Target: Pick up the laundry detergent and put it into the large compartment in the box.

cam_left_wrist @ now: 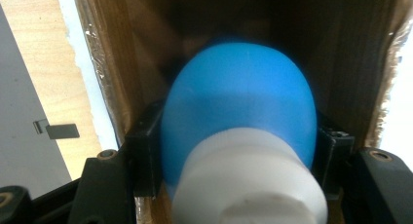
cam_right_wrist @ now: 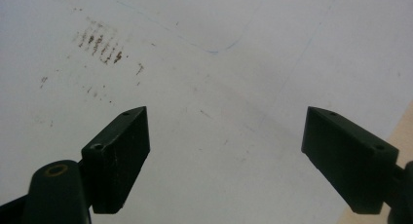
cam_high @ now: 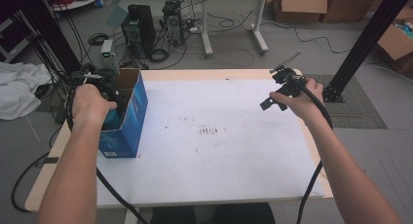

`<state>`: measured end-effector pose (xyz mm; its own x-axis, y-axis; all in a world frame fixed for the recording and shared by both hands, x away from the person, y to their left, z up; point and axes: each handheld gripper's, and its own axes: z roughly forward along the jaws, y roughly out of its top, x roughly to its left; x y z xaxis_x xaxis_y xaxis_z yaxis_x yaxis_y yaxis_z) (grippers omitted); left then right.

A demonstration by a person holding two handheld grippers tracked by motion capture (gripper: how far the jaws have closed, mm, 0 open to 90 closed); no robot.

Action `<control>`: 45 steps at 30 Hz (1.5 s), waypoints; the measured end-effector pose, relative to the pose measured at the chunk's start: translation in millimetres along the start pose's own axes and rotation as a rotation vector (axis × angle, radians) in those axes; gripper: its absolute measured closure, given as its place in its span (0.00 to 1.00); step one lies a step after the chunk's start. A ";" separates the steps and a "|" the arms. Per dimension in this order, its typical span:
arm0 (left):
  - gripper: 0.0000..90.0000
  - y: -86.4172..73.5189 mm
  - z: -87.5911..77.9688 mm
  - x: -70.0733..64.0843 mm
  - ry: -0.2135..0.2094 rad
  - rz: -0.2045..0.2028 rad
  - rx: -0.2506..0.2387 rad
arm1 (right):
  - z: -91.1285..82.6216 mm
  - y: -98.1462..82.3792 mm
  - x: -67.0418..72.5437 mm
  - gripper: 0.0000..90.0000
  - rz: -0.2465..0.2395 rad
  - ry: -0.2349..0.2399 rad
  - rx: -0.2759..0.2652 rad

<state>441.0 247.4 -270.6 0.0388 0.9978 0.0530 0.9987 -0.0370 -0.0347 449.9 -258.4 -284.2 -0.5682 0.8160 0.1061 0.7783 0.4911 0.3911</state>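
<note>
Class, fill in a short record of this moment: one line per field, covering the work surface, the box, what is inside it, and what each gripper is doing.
surface: white sheet on a wooden table, marked with brown smudges
box: open blue cardboard box, upright at the sheet's left edge
contents: blue bottle with a white cap
left gripper: lowered into the box, jaws on either side of the bottle
right gripper: jaws wide apart, holding nothing, above the sheet's right side

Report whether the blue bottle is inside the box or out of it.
Inside: the blue bottle sits between the box's brown inner walls, clamped by the left gripper.
</note>
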 end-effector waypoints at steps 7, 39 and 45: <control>0.42 -0.1 4.8 -1.5 -0.007 0.000 0.003 | -1.1 -0.1 0.5 0.20 -0.003 0.000 -0.004; 0.42 -1.3 7.3 0.4 -0.018 -0.007 -0.016 | -1.3 -1.8 -0.3 0.20 0.001 -0.003 -0.004; 0.41 -2.1 7.2 0.5 -0.020 -0.011 -0.022 | -2.7 -1.0 0.5 0.20 -0.001 -0.003 -0.007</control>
<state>438.7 248.4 -277.7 0.0275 0.9991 0.0336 0.9996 -0.0271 -0.0122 448.0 -259.3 -282.1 -0.5685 0.8162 0.1029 0.7758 0.4903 0.3972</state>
